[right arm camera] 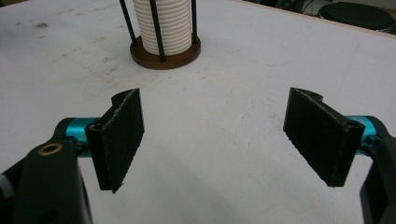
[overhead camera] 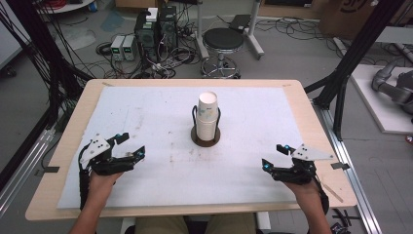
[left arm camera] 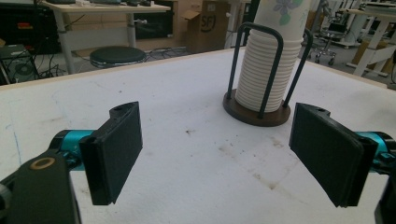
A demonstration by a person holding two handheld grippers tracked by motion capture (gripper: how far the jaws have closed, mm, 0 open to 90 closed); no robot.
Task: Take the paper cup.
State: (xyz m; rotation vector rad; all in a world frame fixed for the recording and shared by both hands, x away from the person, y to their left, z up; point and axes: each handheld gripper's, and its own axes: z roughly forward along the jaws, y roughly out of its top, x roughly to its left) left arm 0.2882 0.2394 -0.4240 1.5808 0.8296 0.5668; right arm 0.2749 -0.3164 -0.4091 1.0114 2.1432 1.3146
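Left hand-held gripper (overhead camera: pixel 130 144): jaws spread wide, nothing between them, pads clear of any object. Hovers low over the white mat (overhead camera: pixel 146 112), near the table's (overhead camera: pixel 68 141) left front corner. Held by the person's left hand (overhead camera: pixel 100 183).

Right hand-held gripper (overhead camera: pixel 275 156): jaws equally wide apart, nothing gripped. Sits near the right front part of the mat, held by the right hand (overhead camera: pixel 307 187).

Both grippers aim inward and forward, toward the cup stack (overhead camera: pixel 207 117).

Cup stack: white paper cups nested upright in a holder (overhead camera: pixel 205 139) with a round dark-brown base and dark wire uprights. It stands ahead of and between the 2 grippers, well apart from each. In the left gripper view it lies beyond the jaws, up and right of centre (left arm camera: pixel 264 70); floral print on the top cup. In the right gripper view it lies beyond the jaws, upper left (right arm camera: pixel 163 25).

Mat surface between grippers and holder carries faint brownish stains.

Beyond the table's far edge: a black round stool (overhead camera: pixel 222 41) on the floor.
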